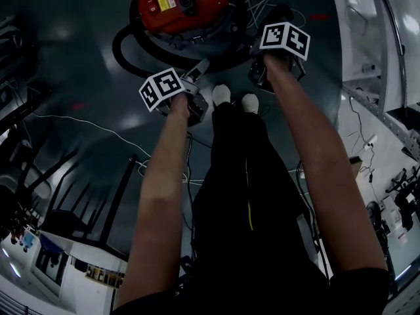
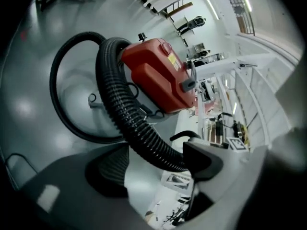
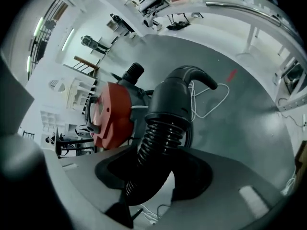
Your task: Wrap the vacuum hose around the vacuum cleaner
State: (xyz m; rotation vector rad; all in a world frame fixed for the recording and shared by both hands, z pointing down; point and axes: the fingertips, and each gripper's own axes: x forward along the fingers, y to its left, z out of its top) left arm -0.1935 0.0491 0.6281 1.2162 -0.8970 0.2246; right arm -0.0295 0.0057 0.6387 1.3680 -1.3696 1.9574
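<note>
Ahead of the left gripper and right gripper sits the vacuum cleaner. The vacuum hose loops to its left and passes between both pairs of jaws.

Smooth dark grey glossy floor carries a red canister vacuum cleaner. A black ribbed hose loops on the floor beside it. A thin white cord lies loose. Two white shoes stand near the canister.

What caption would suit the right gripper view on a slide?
Right gripper clamps the ribbed hose near its cuff, red vacuum behind.
</note>
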